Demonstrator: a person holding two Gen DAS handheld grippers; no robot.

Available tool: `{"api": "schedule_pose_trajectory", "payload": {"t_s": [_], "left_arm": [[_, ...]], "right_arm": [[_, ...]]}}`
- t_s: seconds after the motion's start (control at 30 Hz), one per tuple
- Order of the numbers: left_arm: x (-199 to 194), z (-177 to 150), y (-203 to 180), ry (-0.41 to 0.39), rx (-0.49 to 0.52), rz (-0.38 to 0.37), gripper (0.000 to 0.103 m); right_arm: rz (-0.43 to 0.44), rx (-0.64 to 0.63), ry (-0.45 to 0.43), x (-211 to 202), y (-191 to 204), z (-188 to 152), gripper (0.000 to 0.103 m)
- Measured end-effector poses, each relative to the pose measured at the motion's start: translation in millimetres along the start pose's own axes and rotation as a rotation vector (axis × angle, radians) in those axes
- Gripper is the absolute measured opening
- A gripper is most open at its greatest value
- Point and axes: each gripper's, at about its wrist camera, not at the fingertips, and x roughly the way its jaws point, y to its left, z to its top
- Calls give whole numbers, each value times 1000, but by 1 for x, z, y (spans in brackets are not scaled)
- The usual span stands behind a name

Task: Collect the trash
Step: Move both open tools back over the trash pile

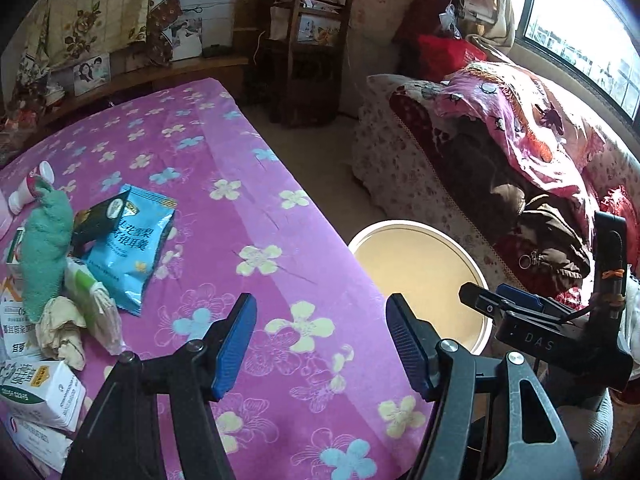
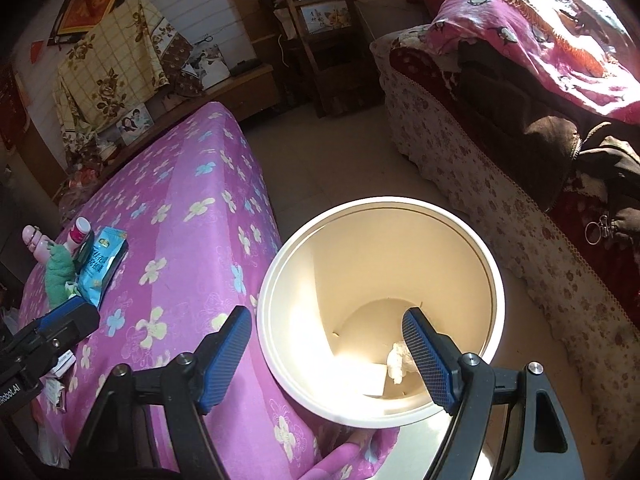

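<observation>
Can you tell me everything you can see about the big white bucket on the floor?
The bucket is round, white-rimmed and cream inside, and looks like smooth plastic. It stands upright and open on the pale floor, close beside the purple flowered table, with the sofa on its other side. Sunlight falls into it. At the bottom lie a crumpled white tissue and a flat white piece. The right tongs hang open above its rim, holding nothing and not touching it.

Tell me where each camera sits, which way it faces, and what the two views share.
Left wrist: on the left gripper, angled down at the purple tablecloth; the right gripper shows at right.
Right wrist: on the right gripper, angled down into the white bin; the left gripper shows at left.
Shared: tablecloth, bin, blue snack bag, sofa.
</observation>
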Motion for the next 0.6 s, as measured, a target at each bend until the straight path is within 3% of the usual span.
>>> {"api": "schedule_pose_trajectory", "payload": {"t_s": [0.6], "left_arm": [[-59, -32, 57, -56, -76, 81, 68]], "right_arm": [[93, -147, 12, -19, 97, -16, 81]]}}
